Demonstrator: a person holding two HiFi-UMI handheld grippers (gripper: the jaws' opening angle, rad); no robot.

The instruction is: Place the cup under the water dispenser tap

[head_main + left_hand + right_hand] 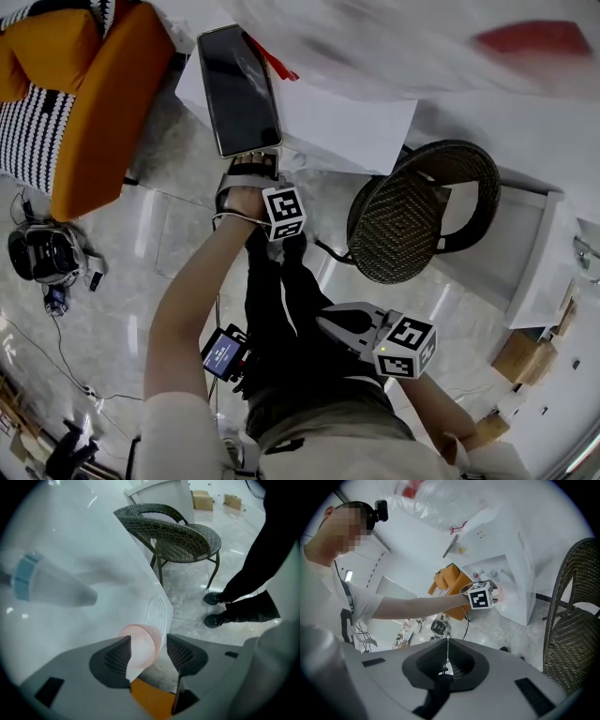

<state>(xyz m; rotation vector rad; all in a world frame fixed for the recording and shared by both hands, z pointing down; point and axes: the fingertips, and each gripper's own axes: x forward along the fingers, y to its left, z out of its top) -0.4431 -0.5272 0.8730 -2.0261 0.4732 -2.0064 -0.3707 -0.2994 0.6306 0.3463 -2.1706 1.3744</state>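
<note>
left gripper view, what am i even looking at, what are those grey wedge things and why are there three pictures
No robot here: a person holds a hand tool with tongs in each hand. One picture comes from a camera on the person's head, looking down at both arms. The other two come from cameras riding on the tools, looking along their tongs. The grey wedges are the left gripper's tongs. They stand apart, and a pale pink cup sits just beyond them at the white water dispenser, by its slotted drip grille. The pads do not press on it, so it is not gripped. The right gripper has its tongs closed together on nothing, away from the dispenser. A wicker chair stands beside the dispenser.
</note>
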